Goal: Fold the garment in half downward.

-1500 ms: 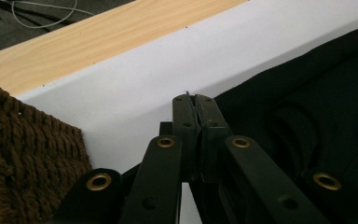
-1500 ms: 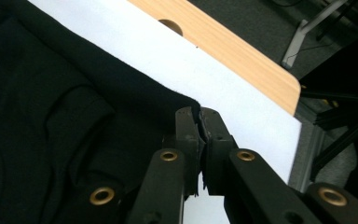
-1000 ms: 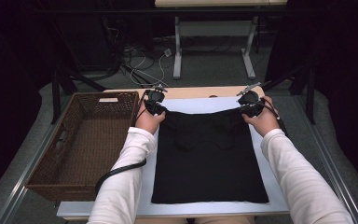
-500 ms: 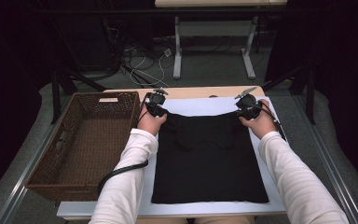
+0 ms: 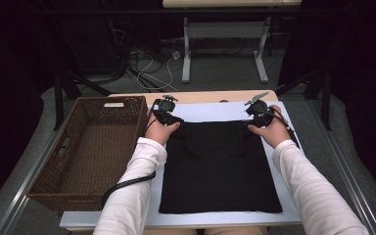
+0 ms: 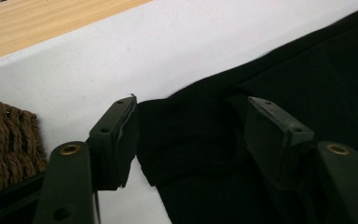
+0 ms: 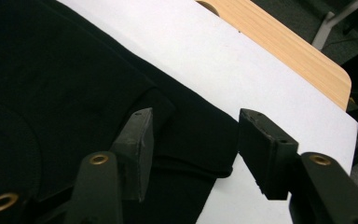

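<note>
Both jaws just parted, left gripper [image 6: 189, 140] and right gripper [image 7: 196, 149] half-open astride released black garment [image 5: 220, 166] corners.

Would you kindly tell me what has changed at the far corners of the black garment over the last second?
Both grippers have just been opening: the left gripper and right gripper now stand open, each with a far corner of the black garment lying loose between its jaws, let go. The hands barely moved; the garment stays flat on the white mat, and the wicker basket is unchanged.
</note>
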`<state>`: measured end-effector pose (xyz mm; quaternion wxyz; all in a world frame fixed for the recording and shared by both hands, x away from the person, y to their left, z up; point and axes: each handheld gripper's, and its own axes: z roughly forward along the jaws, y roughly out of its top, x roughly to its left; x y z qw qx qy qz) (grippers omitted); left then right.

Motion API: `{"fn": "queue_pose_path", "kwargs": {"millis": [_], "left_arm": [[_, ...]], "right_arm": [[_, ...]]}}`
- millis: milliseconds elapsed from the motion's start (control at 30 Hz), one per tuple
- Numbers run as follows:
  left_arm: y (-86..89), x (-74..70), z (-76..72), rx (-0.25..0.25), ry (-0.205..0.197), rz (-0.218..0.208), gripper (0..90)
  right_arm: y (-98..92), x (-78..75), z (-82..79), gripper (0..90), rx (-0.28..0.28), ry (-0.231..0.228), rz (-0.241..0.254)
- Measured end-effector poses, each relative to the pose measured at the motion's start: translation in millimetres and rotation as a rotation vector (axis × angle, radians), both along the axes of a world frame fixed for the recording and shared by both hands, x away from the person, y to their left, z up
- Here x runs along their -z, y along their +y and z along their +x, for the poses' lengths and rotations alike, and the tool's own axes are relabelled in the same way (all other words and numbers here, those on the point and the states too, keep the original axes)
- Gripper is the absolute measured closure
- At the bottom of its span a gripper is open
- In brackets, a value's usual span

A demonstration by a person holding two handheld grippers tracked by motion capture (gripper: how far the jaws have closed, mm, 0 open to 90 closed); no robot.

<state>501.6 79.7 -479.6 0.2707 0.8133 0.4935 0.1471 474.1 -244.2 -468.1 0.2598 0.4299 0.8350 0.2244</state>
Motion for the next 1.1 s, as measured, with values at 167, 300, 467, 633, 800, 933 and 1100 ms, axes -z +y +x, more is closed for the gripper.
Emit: {"fn": "queue_pose_path", "kwargs": {"millis": [167, 300, 467, 633, 800, 933, 1100], "left_arm": [[1.2, -3.4, -7.4, 0.007, -0.002, -0.006, 31.0], [1.4, -6.8, -14.8, 0.037, -0.021, 0.009, 28.6], [0.1, -10.7, -26.2, 0.106, -0.068, -0.02, 28.6], [-3.7, -14.0, -37.0, 0.134, -0.037, -0.027, 29.3], [-6.6, -11.5, -44.0, 0.151, -0.018, -0.03, 29.4], [-9.0, -7.1, -48.8, 0.156, -0.006, -0.037, 29.5], [-12.3, -2.5, -53.9, 0.178, -0.001, -0.029, 29.7]], "right_arm": [[2.3, 0.4, -4.1, 42.6, -0.035, 0.024, 0.033], [5.4, -0.7, -10.2, 41.8, -0.08, 0.029, 0.014], [7.9, -3.6, -20.2, 39.6, -0.101, 0.041, 0.021], [8.6, -2.3, -28.2, 40.8, -0.106, 0.063, 0.028], [10.3, 0.0, -34.7, 40.9, -0.134, 0.081, 0.02], [12.2, 1.1, -39.7, 41.1, -0.141, 0.084, 0.029], [14.8, 3.4, -44.0, 41.5, -0.163, 0.073, 0.036]]}}
